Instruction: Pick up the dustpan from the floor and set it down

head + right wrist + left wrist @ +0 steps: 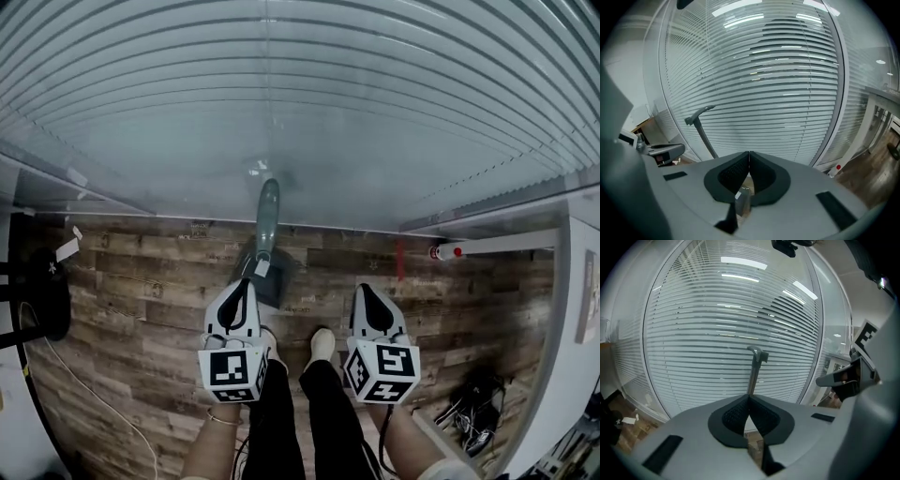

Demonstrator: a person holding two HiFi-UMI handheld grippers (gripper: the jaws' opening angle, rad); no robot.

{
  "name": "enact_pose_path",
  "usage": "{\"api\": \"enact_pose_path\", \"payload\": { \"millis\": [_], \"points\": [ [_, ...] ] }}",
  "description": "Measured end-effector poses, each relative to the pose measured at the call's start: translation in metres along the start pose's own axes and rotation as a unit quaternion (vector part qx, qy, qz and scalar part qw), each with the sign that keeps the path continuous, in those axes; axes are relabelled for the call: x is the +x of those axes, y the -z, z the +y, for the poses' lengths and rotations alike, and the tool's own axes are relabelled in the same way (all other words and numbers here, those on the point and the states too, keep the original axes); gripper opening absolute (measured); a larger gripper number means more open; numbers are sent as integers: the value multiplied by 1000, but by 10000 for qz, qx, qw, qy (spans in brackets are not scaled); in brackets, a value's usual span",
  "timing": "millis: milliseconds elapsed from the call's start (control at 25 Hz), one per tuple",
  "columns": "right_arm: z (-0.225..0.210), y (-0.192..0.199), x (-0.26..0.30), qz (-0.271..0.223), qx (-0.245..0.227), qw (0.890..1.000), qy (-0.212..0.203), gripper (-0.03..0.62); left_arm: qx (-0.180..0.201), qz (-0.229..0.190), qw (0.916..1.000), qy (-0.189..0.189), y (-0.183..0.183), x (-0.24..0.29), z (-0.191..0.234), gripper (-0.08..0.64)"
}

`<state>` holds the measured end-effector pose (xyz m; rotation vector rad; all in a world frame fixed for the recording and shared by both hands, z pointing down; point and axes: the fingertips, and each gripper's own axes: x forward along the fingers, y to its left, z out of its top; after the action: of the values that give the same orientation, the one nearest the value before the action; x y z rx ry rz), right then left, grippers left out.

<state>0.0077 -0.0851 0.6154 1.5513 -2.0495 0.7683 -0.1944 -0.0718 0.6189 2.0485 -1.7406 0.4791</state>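
Grey-green plastic is what the dustpan point(278, 281) appears to be made of. It is standing on the wood floor point(141, 319), with its long handle point(268, 216) leaning against the glass wall point(328, 141) that has blinds behind it. The left hand-held gripper point(246, 284) is hanging just in front of the pan, its jaws pressed together with nothing between them. The right hand-held gripper point(365, 290) is sitting off to the side, apart from the pan, and is likewise closed and empty.

The main risk, as I am judging it, is coming from those closed jaws. Unless the left ones are opening before they reach the handle, they will be pushing it rather than taking it. A thin upright handle propped on smooth glass is likely to slide sideways and topple. A hold taken high up would leave the pan swinging below, and an off-centre one could let the handle twist out.

The dustpan is looking like a tall lobby type, with a slim handle ending in a bent grip point(758, 354). A dark scoop is sitting at the foot, and a pale tag point(262, 267) is showing near the joint.
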Motion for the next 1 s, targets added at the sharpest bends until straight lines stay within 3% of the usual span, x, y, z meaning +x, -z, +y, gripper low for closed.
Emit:
{"api": "enact_pose_path", "payload": {
  "millis": [240, 480, 840, 1000],
  "points": [
    [-4, 4, -2, 23, 190, 9998, 15, 32, -145, 29, 9999, 41, 3, -1, -4, 18],
    [-5, 8, -1, 50, 235, 9997, -17, 32, 96, 33, 9999, -90, 4, 3, -7, 20],
    [-9, 13, 1, 89, 278, 9996, 26, 32, 15, 31, 10000, 17, 10, 6, -14, 23],
    [-12, 15, -1, 89, 311, 9995, 58, 32, 17, 29, 10000, 22, 9, 8, -14, 77]
  ]
}}
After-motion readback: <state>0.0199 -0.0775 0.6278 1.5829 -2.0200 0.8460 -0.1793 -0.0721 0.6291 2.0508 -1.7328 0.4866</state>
